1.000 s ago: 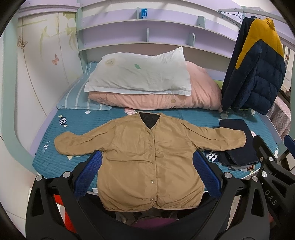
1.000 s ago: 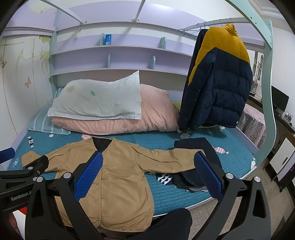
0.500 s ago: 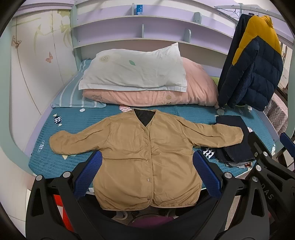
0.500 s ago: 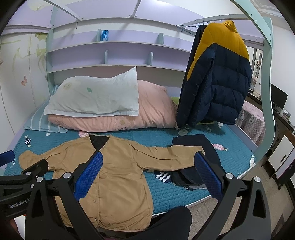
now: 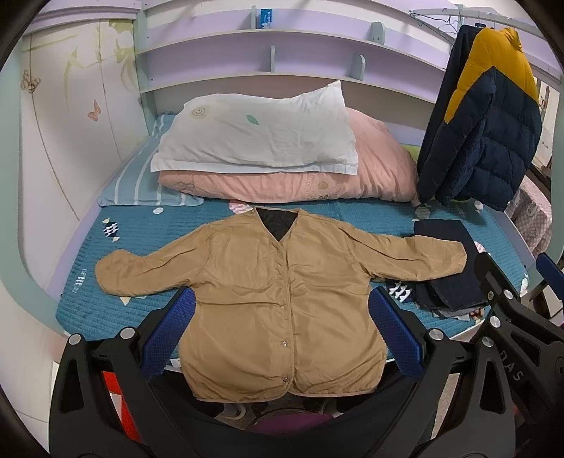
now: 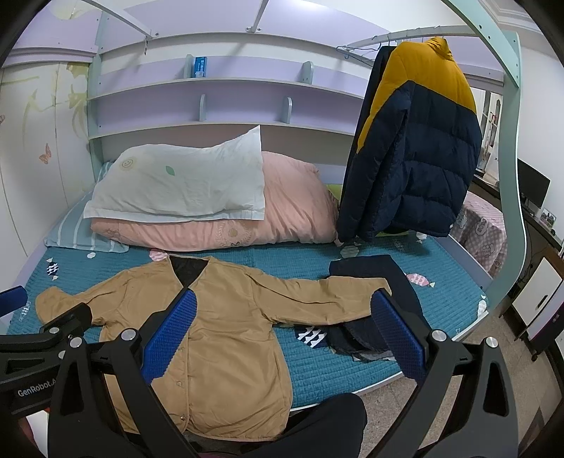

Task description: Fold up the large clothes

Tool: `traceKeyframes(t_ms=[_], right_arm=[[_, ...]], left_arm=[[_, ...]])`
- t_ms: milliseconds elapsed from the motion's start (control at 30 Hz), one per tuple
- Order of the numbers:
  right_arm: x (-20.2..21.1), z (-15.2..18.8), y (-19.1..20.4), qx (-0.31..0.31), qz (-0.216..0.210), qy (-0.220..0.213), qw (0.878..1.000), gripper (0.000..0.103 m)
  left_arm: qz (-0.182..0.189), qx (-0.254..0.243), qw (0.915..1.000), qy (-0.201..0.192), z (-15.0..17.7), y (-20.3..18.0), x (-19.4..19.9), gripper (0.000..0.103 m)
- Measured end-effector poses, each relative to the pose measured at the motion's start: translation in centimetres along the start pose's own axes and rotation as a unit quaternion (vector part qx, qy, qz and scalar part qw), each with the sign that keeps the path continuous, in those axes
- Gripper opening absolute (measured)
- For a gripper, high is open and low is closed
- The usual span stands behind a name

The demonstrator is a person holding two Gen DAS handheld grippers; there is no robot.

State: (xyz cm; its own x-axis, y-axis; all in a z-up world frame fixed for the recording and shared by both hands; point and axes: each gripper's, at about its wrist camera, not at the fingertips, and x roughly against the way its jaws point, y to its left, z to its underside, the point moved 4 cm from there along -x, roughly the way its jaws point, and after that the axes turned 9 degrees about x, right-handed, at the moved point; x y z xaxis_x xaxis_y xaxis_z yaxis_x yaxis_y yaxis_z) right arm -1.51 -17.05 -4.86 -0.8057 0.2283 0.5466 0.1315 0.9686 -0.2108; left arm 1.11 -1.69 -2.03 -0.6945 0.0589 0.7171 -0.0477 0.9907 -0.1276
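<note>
From my left wrist camera, my left gripper (image 5: pixel 282 329) has its blue-padded fingers (image 5: pixel 165 334) spread wide, holding nothing, hovering at the near edge of the bed (image 5: pixel 88 310). Between them lies the tan jacket (image 5: pixel 275 292), flat on the teal quilted cover, front up, snaps closed, both sleeves stretched out left and right, its hem hanging over the near edge. The right sleeve's cuff rests on a folded pile of dark clothes (image 5: pixel 447 278). Far behind are a white pillow (image 5: pixel 257 137) on a pink duvet (image 5: pixel 352 176), and a navy and yellow puffer coat (image 5: pixel 486 127) hanging at the far right. A small blue box (image 5: pixel 265 17) stands on the upper shelf; its print is too small to read. At the right edge I see my right gripper (image 5: pixel 511 317), with the letters "DAS" on its black body.

From my right wrist camera, my right gripper (image 6: pixel 282 331) also has its fingers (image 6: pixel 396 334) spread apart and empty. The tan jacket (image 6: pixel 218 324) sits left of centre here, its right sleeve reaching to the dark clothes (image 6: pixel 370 334) near my right finger. My left gripper (image 6: pixel 38 338) shows at the near left, marked "GenRobot.A", the rest cut off. The puffer coat (image 6: pixel 416 141) hangs from a rail above the bed's right side.
</note>
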Motion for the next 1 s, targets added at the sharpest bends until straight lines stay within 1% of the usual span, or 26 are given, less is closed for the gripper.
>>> traceKeyframes(t_ms=[67, 433, 1000], right_arm=[[0.1, 0.1, 0.0, -0.001, -0.003, 0.0, 1.0, 0.096], [0.4, 0.3, 0.1, 0.005, -0.011, -0.006, 1.0, 0.096], [0.1, 0.4, 0.5, 0.005, -0.013, -0.001, 1.0, 0.096]], left_arm=[[-0.006, 0.001, 1.0, -0.003, -0.1, 0.2, -0.1, 0.099], [0.0, 0.012, 0.9999, 0.001, 0.2, 1.1, -0.1, 0.098], [-0.001, 0.01, 0.9999, 0.005, 0.4, 1.4, -0.6, 0.099]])
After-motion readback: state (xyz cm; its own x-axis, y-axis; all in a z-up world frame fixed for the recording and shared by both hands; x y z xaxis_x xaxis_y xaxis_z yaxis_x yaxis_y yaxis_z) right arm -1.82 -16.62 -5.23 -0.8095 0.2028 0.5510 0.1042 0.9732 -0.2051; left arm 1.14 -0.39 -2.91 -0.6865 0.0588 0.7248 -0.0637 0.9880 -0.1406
